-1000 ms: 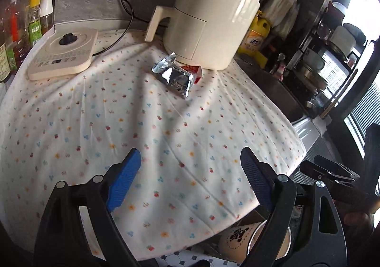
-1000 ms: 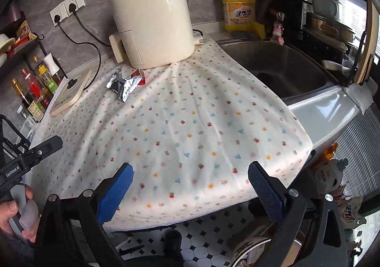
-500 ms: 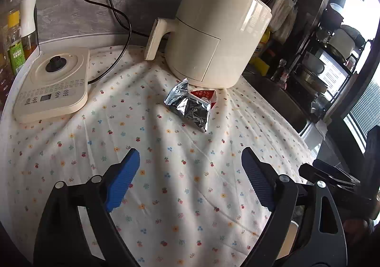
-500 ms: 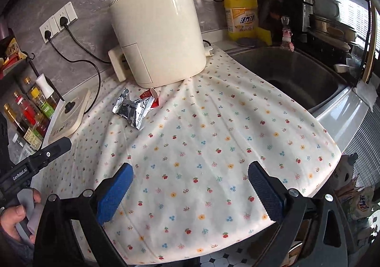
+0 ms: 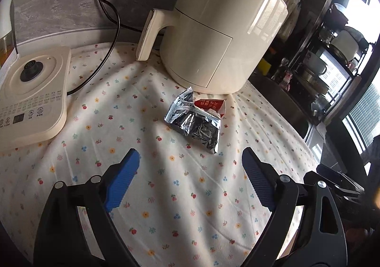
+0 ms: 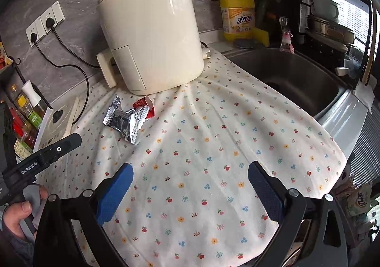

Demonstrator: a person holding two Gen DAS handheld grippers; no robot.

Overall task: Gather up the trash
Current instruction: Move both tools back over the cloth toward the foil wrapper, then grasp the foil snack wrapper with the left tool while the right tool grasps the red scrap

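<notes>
A crumpled silver foil wrapper (image 5: 194, 122) lies on the flowered cloth (image 5: 166, 172), with a small red packet (image 5: 210, 104) touching its far side, in front of the cream air fryer (image 5: 220, 29). My left gripper (image 5: 190, 162) is open and empty, its fingers just short of the wrapper. In the right wrist view the wrapper (image 6: 124, 122) and red packet (image 6: 144, 106) lie far left of centre. My right gripper (image 6: 190, 174) is open and empty over the cloth (image 6: 213, 160), well short of them.
A cream induction base (image 5: 30, 98) sits at the left with a black cord (image 5: 104, 29). Sauce bottles (image 6: 26, 115) stand at the far left. A steel sink (image 6: 296, 81), yellow detergent bottle (image 6: 237, 15) and dish rack (image 6: 332, 17) are at the right.
Both grippers have moved forward over the cloth toward the wrapper, which now looks larger and closer. Both stay open. The wrapper and red packet have not moved.
</notes>
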